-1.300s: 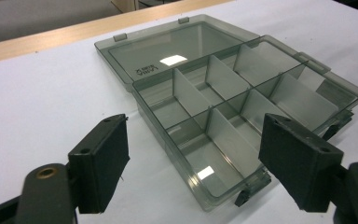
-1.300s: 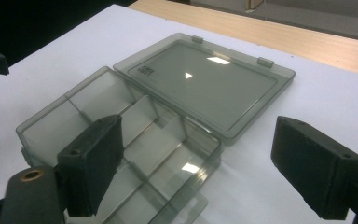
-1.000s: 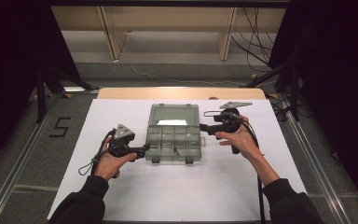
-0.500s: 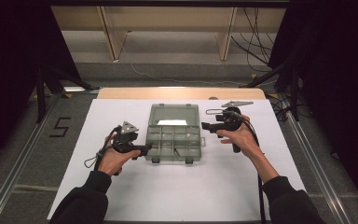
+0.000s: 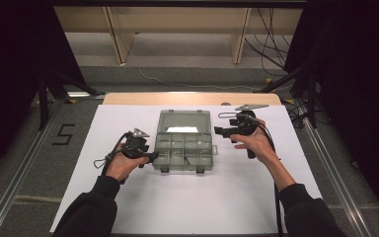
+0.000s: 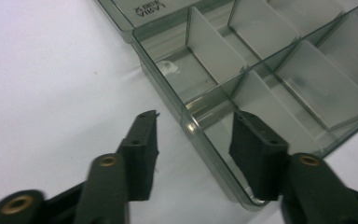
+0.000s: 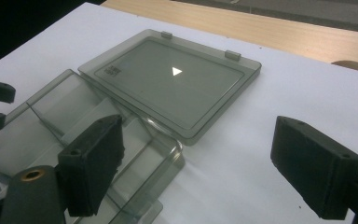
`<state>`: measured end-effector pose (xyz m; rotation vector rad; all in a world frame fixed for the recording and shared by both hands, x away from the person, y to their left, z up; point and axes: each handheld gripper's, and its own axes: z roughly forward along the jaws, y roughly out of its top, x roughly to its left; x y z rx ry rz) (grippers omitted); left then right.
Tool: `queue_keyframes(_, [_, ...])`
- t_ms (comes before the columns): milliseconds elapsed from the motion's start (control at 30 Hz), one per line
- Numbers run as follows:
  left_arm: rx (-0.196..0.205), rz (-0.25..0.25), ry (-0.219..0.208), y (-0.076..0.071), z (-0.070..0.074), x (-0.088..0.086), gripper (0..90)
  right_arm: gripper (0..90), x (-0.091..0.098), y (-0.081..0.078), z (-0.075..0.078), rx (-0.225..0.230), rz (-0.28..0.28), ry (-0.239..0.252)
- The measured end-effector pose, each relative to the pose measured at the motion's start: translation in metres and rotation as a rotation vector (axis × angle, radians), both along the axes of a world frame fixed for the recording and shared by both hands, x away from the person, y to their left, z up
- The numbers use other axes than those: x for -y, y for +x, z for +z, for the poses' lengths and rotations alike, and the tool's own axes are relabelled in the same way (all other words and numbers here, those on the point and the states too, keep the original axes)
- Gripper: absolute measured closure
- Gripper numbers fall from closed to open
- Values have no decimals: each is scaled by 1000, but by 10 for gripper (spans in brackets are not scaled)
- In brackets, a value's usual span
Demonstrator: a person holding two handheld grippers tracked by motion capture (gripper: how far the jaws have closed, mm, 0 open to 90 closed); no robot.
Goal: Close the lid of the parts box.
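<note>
Smoky clear plastic box (image 5: 183, 152) with its lid (image 5: 184, 121) swung flat open, lying on the white tabletop (image 5: 128, 207) between the two grippers. Left gripper (image 6: 193, 140) straddling the box's near side wall: one jaw outside on the tabletop, the other inside the corner compartment, wall between them but no pad pressing yet. Jaws just been closing, now about half apart. Right gripper (image 7: 200, 163) spread wide, nothing between its jaws, with the box's far corner just ahead of its left jaw and the lid beyond.

Likely light, stiff and thin-walled, glossy and so probably slippery; prone to skating on the smooth sheet if nudged. Best taken by a side wall or corner rim, pinched squarely across the wall, not by the thin dividers (image 6: 214, 49) or the hinged lid. Probably brittle under a hard squeeze; gentle pinch advised.
</note>
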<state>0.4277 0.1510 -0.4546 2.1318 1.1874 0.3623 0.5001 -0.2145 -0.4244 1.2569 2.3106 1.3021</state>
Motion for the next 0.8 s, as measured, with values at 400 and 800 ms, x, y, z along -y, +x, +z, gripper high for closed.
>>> queue_keyframes(400, [-26,6,3,0,-5,7,706,188,-13,12,-4,-65,3,-7])
queue_keyframes(800, [-45,46,-22,0,-5,9,719,194,-33,41,-14,-178,-28,-9])
